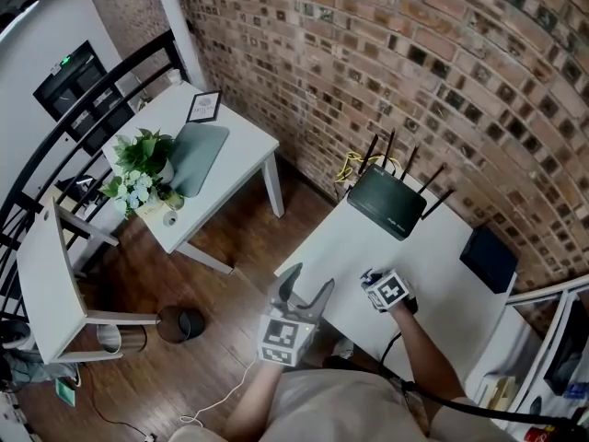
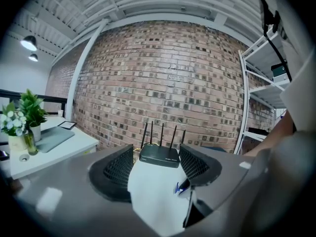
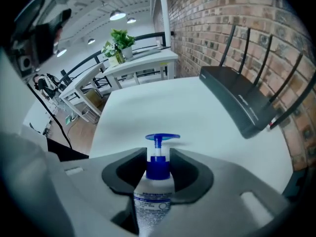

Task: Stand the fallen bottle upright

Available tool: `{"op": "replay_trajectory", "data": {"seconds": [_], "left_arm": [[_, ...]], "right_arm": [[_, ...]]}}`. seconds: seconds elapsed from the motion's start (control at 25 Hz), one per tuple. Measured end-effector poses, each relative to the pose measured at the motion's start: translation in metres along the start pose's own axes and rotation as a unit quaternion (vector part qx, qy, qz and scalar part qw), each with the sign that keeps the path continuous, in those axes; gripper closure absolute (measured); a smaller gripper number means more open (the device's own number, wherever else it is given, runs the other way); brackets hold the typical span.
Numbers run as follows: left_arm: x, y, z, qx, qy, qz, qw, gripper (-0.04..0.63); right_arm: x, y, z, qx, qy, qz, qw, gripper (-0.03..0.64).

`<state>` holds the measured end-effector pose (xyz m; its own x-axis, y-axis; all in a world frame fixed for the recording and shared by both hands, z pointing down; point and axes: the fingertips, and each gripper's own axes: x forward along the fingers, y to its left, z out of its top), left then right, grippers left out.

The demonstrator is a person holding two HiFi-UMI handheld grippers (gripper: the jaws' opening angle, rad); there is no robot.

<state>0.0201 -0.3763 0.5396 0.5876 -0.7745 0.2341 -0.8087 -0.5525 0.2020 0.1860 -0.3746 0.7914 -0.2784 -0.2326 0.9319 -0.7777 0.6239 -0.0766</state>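
Observation:
A white pump bottle (image 3: 154,196) with a blue pump head (image 3: 161,138) lies between the jaws of my right gripper (image 3: 158,166), which is shut on its blue collar and neck. In the head view the right gripper (image 1: 386,292) points steeply down at the white table (image 1: 342,247), and only a bit of blue of the bottle (image 1: 368,277) shows. The bottle's body is hidden there. My left gripper (image 1: 308,289) hovers open at the table's near left edge, holding nothing. Between its jaws (image 2: 157,164) the table shows, and the blue pump tip (image 2: 177,187) peeks out at the right.
A black router with several antennas (image 1: 386,201) stands at the table's far side against the brick wall. A dark blue box (image 1: 490,258) sits at the right. A second white table (image 1: 241,144) with potted plants (image 1: 140,164) stands to the left over the wood floor. Metal shelves (image 1: 552,339) are at the right.

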Motion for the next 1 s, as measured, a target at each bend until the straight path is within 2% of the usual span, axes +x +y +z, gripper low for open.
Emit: {"op": "replay_trajectory", "data": {"seconds": [0.28,0.52,0.68,0.84,1.0], "left_arm": [[0.014,-0.022,0.002,0.001,0.0,-0.029,0.9996,0.287],[0.032,-0.057,0.004,0.017,0.007,-0.078,0.9968,0.288],[0.042,-0.083,0.003,0.031,0.014,-0.114,0.9929,0.288],[0.048,-0.108,-0.001,0.043,0.026,-0.156,0.9866,0.288],[0.056,-0.129,-0.001,0.051,0.036,-0.185,0.9807,0.288]], "right_arm": [[-0.05,-0.011,0.005,0.052,-0.108,-0.027,0.992,0.485],[-0.101,-0.032,-0.016,0.129,-0.186,-0.093,0.97,0.486],[-0.13,-0.049,-0.041,0.178,-0.225,-0.156,0.945,0.485],[-0.155,-0.064,-0.078,0.242,-0.253,-0.226,0.909,0.485],[-0.171,-0.076,-0.109,0.28,-0.275,-0.288,0.874,0.486]]}}
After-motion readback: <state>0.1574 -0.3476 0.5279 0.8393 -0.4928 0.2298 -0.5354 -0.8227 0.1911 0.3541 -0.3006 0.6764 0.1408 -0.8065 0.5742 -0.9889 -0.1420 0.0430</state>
